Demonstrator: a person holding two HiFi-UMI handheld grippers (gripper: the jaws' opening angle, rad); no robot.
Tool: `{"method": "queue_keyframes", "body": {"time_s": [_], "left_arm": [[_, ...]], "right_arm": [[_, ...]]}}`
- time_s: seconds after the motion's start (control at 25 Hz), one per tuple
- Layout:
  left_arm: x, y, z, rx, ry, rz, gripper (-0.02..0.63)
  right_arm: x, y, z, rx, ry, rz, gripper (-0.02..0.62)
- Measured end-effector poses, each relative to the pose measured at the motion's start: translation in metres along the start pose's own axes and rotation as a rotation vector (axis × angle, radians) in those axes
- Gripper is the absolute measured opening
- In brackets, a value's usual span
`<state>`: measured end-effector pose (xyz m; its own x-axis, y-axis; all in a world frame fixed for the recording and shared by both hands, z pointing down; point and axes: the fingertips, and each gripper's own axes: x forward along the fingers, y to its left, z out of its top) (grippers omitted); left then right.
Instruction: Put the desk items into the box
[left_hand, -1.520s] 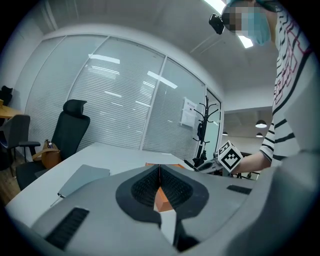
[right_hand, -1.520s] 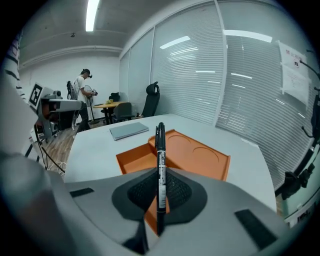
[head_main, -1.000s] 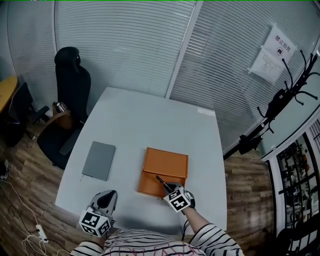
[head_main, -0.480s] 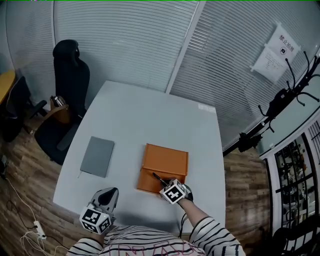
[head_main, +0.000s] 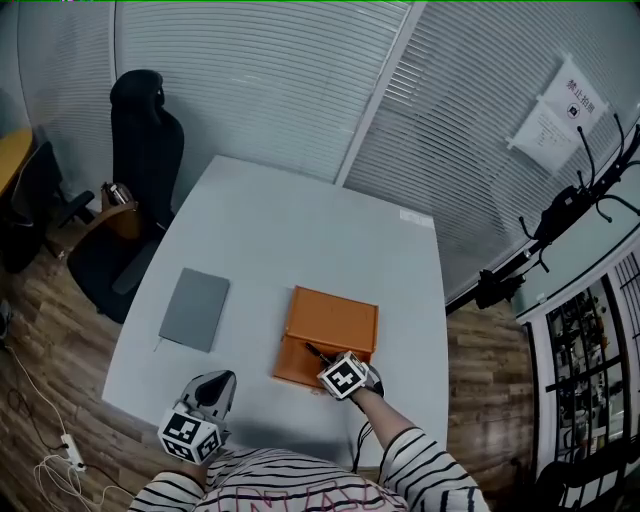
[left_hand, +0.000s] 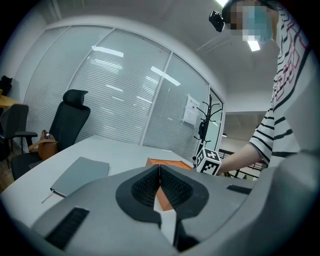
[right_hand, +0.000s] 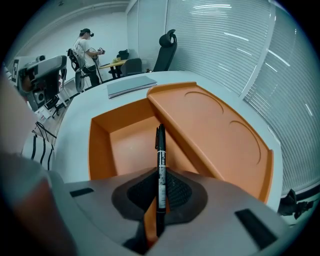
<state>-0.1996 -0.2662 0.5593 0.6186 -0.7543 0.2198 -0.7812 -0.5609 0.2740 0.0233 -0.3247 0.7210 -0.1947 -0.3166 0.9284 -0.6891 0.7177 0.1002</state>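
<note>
right tool (right_hand: 160, 194) is almost closed, pinched on the black pen (right_hand: 160, 160) low on its barrel. so most of the pen sticks out ahead of the jaws, over the open compartment of the orange box (right_hand: 117, 142), cap end close to the ridge where the flat lid panel (right_hand: 215, 130) begins. left tool (left_hand: 159, 181) is fully closed on nothing, sitting at the near edge of the table (head_main: 300, 220). risks as I see them: 1) a thin round barrel in a small pinch can swivel, and the long overhang makes that worse if the cap clips a wall going down; 2) letting go with the tip this near the ridge could land the pen on the lid panel or bounce it onto the table (it'd roll), so I'd get lower and shift toward the compartment's middle first; 3) leaning the tool on the near wall could shove the box, since nothing steadies it. grey notebook (head_main: 194, 310) lies on the table left of the box, well apart, not packed yet; it looks close to the compartment's footprint, so fit may be tight, can't tell from here
</note>
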Motion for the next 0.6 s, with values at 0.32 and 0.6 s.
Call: {"method": "queue_keyframes", "body": {"time_s": [0.32,0.6], "left_arm": [[0.005,-0.001,-0.001,-0.002,0.007,-0.001,0.023],[0.004,-0.004,-0.004,-0.005,0.016,0.002,0.023]], "right_arm": [[0.01,-0.005,-0.009,0.071,0.025,0.024,0.04],[0.007,-0.006,-0.007,0.077,0.028,0.026,0.04]]}}
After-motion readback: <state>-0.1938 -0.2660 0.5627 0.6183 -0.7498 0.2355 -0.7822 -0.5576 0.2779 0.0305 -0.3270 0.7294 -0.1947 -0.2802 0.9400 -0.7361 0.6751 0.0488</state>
